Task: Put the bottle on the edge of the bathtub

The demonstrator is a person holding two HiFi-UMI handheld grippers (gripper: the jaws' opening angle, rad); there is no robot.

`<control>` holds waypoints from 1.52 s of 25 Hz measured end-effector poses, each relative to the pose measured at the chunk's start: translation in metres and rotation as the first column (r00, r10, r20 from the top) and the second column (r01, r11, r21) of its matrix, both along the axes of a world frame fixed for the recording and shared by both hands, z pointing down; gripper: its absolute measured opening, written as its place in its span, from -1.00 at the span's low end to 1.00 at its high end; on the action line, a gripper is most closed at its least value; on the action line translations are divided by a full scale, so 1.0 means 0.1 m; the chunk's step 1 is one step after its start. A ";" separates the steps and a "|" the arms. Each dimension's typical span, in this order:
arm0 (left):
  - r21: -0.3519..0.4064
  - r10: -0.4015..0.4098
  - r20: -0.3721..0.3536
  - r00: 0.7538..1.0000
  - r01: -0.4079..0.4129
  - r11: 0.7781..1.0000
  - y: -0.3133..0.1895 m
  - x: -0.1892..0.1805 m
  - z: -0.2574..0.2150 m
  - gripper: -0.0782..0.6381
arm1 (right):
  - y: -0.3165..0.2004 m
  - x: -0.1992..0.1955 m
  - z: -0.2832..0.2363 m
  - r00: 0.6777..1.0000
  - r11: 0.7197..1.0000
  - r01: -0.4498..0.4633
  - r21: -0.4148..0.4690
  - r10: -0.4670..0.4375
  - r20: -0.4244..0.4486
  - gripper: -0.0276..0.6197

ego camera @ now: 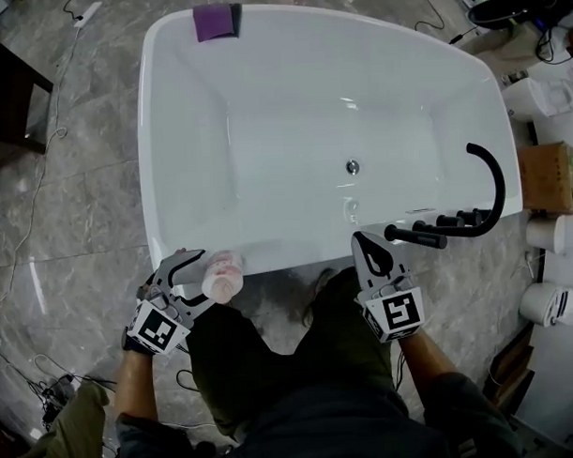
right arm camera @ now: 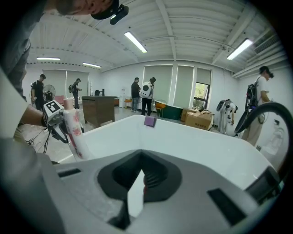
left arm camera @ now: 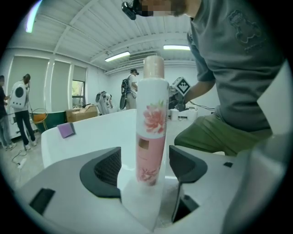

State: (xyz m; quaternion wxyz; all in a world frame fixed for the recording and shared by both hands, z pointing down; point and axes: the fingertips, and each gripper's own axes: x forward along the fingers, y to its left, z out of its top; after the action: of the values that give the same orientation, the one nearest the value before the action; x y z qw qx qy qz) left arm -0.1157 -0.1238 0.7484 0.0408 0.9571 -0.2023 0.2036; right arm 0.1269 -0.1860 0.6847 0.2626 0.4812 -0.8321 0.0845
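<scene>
Left gripper [ego camera: 208, 280] is released - jaws spread wide with a visible gap on each side of the bottle [ego camera: 222, 274], pads not pressing it. In the left gripper view the bottle [left arm camera: 151, 123] stands upright between the two dark pads [left arm camera: 107, 171], pink body, flower print, pale cap on top. It sits on the near rim of the white bathtub [ego camera: 152, 134], toward the person's left end of that rim, close to the outer edge.

Right gripper [ego camera: 370, 251] is clenched - jaws together, nothing between them, confirmed in the right gripper view [right arm camera: 144, 176]. It hangs over the near rim just beside the black faucet [ego camera: 483, 202], well apart from the bottle. From that side the bottle [right arm camera: 73, 132] shows upright on the rim with the left gripper around it.

Purple pad [ego camera: 214, 21] lies on the far rim. Drain [ego camera: 353, 167] sits in the tub floor. People stand in the background of the room.
</scene>
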 end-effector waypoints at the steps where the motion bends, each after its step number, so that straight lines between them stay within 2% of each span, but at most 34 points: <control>1: -0.011 -0.033 0.007 0.999 0.033 0.999 0.01 -0.06 -0.04 0.14 | 0.01 0.00 -0.07 1.000 1.000 0.002 0.001 -0.002 0.005 -0.91; 4: -0.041 -0.148 0.015 0.989 0.149 0.988 0.01 -0.26 -0.21 0.13 | 0.06 -0.02 -0.30 1.000 1.000 0.005 0.005 -0.005 0.017 -0.91; 8: -0.071 -0.293 -0.018 0.956 0.291 0.954 0.05 -0.43 -0.65 0.12 | 0.14 -0.01 -0.71 0.999 1.000 -0.002 0.015 0.001 0.041 -0.91; 15: -0.062 -0.494 -0.081 0.865 0.491 0.869 0.22 -0.55 -1.66 -0.10 | 0.34 0.01 -1.60 0.996 0.999 -0.012 0.045 0.008 0.086 -0.91; 21: -0.041 -0.586 -0.108 0.803 0.585 0.810 0.28 -0.49 -2.59 -0.29 | 0.48 0.05 -2.33 0.991 0.998 -0.020 0.060 0.012 0.132 -0.91; 26: -0.017 -0.631 -0.128 0.765 0.635 0.773 0.28 -0.42 -3.18 -0.45 | 0.58 0.04 -2.79 0.986 0.997 -0.011 0.081 -0.003 0.166 -0.91; 31: -0.026 -0.662 -0.150 0.734 0.667 0.745 0.35 -0.30 -3.55 -0.56 | 0.66 0.03 -3.11 0.982 0.994 0.000 0.110 -0.021 0.188 -0.91; 38: -0.014 -0.698 -0.158 0.699 0.705 0.709 0.42 -0.22 -3.81 -0.70 | 0.70 0.07 -3.36 0.980 0.990 0.005 0.143 -0.033 0.198 -0.91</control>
State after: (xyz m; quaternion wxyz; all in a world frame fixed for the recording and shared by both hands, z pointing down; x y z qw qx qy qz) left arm -0.1380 -0.0822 0.3676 0.1075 0.8212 -0.5523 0.0947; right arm 0.1336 -0.1163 0.3489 0.1433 0.4797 -0.8627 0.0705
